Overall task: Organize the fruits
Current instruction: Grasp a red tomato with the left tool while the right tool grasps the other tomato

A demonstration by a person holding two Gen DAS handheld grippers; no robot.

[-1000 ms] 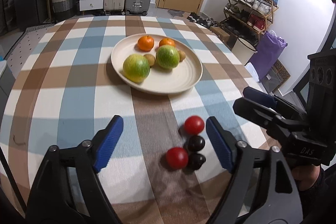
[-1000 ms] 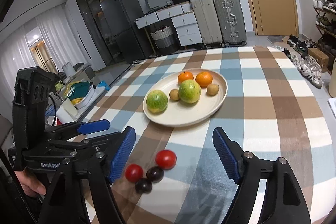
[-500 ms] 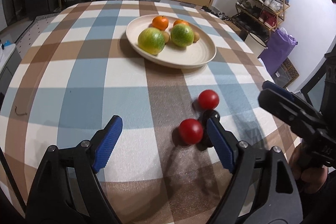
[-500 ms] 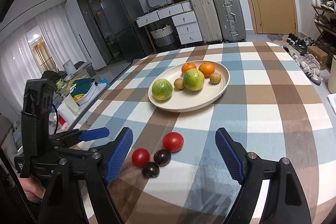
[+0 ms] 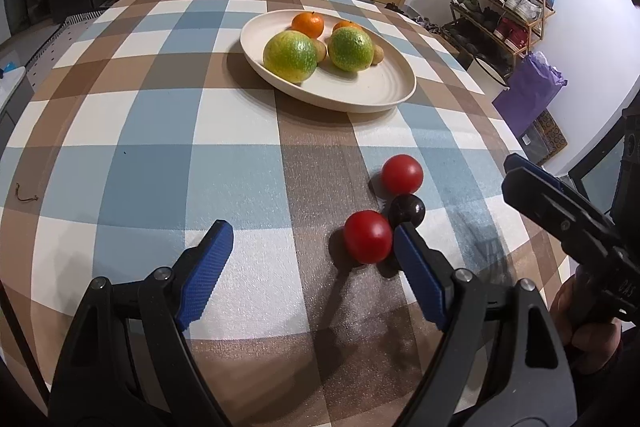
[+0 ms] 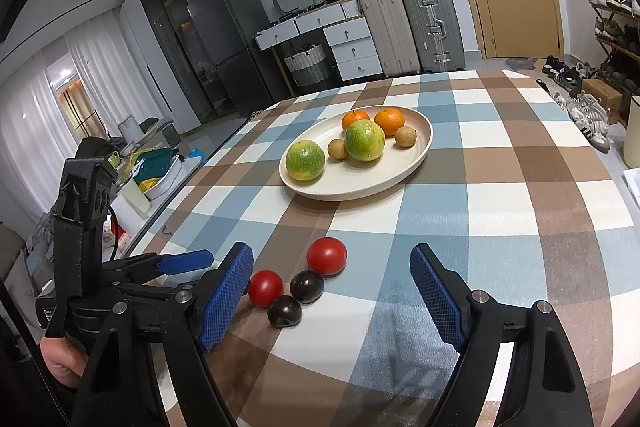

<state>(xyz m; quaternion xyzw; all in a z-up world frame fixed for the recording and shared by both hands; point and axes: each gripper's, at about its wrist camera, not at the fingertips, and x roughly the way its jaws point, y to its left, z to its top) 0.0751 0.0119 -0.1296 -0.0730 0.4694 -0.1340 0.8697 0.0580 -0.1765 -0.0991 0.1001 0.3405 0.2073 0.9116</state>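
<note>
Tomatoes and dark plums lay clustered, touching, at lower right of the left view, well short of the plate at upper centre. Left gripper hung wide open, near tomato just inside its right pad. Right gripper had just spread, nothing between its pads. Risk judged: pad nudging the cluster, rolling round fruit toward the table edge; squeezing hard, bruising.

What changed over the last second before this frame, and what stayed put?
The left gripper came down toward the near tomato, jaws open, gripping nothing. The right gripper jaws have just been opening; nothing is pressed between them. The plate with its fruit, both tomatoes and the dark plums stayed put.
</note>
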